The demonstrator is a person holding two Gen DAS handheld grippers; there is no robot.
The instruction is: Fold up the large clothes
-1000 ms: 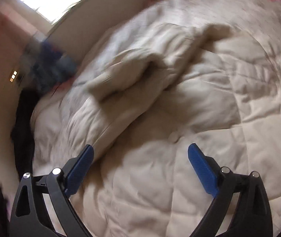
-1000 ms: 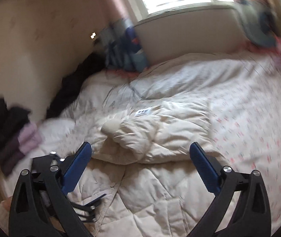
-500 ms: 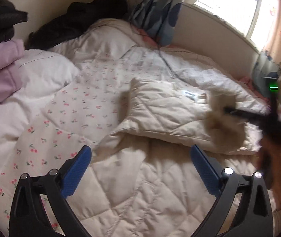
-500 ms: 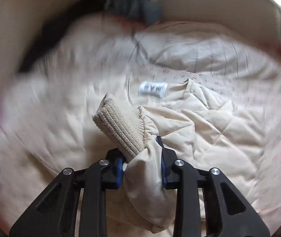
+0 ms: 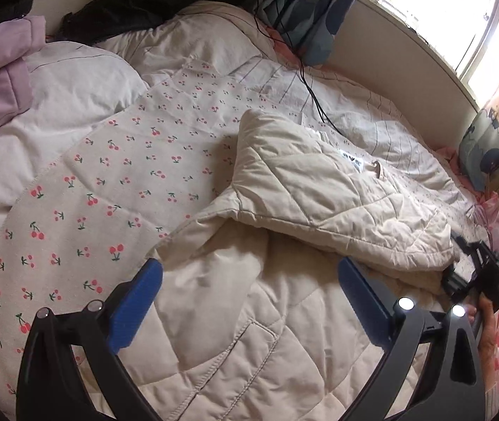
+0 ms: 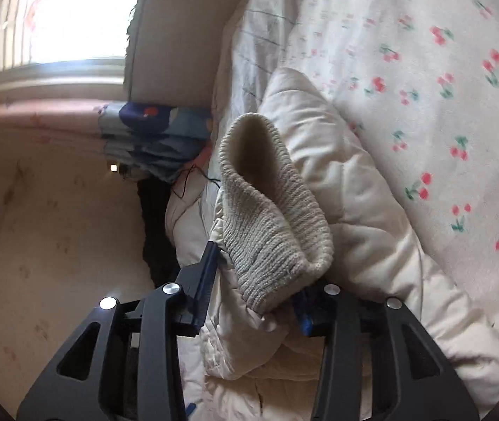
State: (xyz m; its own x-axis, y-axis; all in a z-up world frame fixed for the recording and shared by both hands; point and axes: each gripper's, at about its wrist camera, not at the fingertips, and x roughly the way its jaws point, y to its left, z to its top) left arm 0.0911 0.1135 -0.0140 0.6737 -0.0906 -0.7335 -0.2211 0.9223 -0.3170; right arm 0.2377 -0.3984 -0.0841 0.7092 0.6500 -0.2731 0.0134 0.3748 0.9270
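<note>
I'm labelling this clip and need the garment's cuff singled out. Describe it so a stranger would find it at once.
On the cherry-print bedspread lies a cream quilted jacket. Follow its sleeve to the right claw, which is clamped on its end. The ribbed knit cuff there is the only coarse, looped-open knit; everything around it is smooth quilting.

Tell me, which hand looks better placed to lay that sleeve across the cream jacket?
The right. Its tongs are clamped on the jacket sleeve at its knitted cuff. The left tongs hang open above the quilted jacket, holding nothing.
</note>
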